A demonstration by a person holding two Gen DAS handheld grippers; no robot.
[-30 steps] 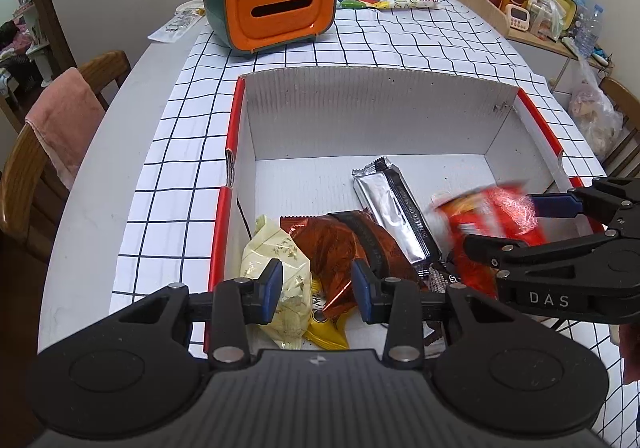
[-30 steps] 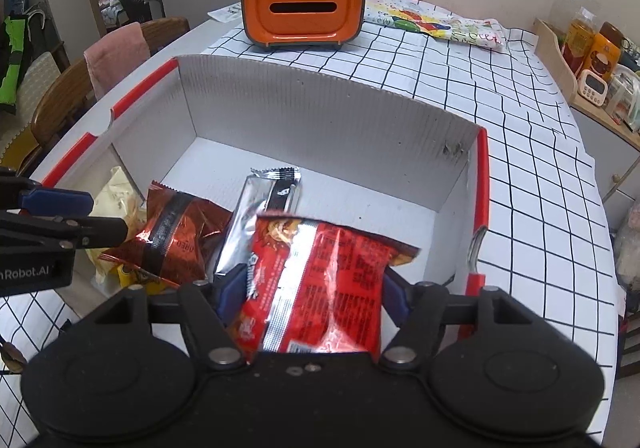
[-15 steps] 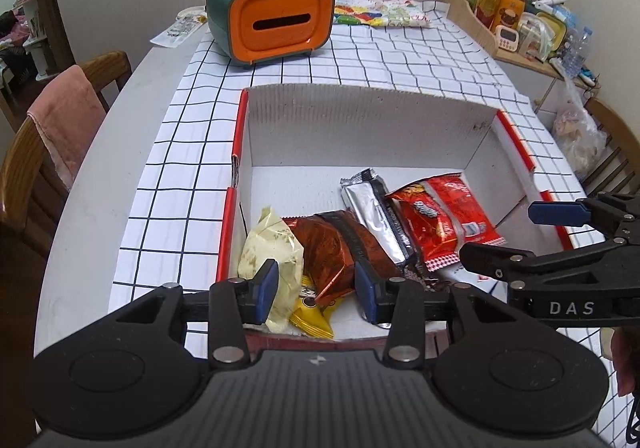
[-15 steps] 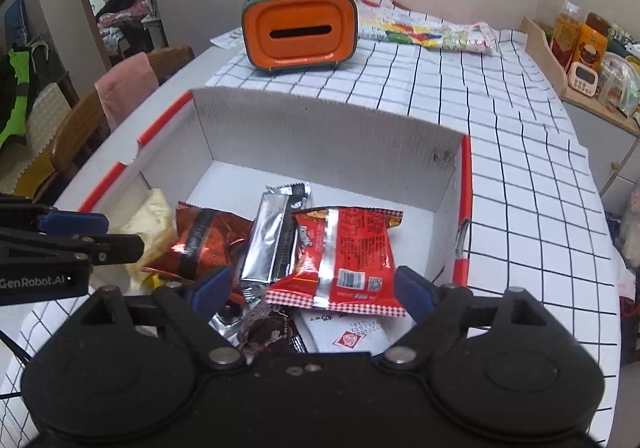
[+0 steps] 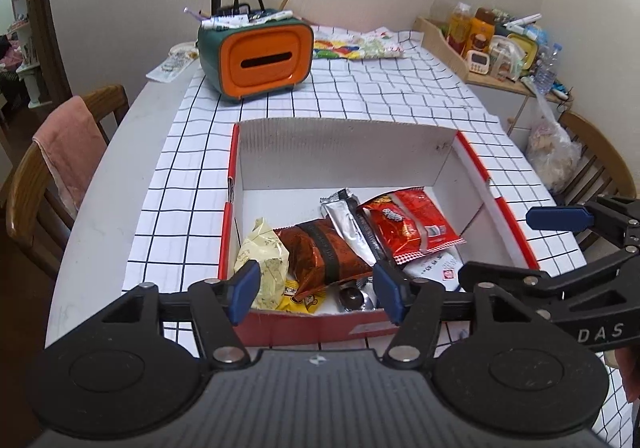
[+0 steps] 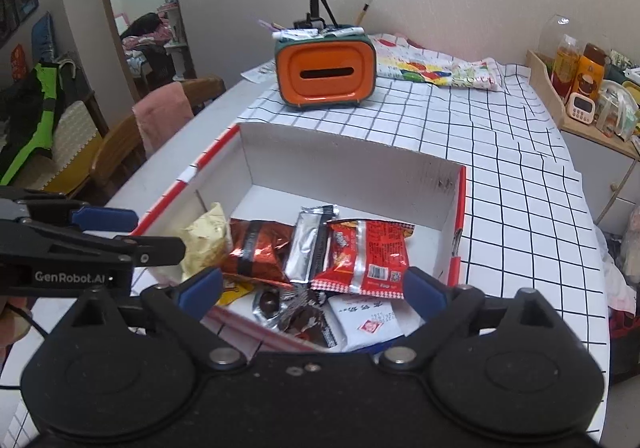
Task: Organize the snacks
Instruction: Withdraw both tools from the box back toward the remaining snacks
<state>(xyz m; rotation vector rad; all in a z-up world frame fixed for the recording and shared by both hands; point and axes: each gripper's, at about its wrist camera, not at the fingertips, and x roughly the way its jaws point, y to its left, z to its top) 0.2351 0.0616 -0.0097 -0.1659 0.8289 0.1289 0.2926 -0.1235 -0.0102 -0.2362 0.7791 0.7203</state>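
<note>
Now both grippers hang level at the near edge of the white box (image 5: 344, 144), each with its blue-tipped fingers spread apart and gripping nothing: the left gripper (image 5: 316, 286) at the front wall, the right gripper (image 6: 312, 290) just beside it. Inside lie the red snack packet (image 6: 364, 256) flat, touching a silver bar (image 6: 308, 244), a brown foil bag (image 5: 324, 248) and a pale yellow pack (image 5: 264, 256)

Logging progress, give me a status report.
Left tool open, empty. Right tool open, empty. Red snack bag lies in box. Nothing blocking.
</note>
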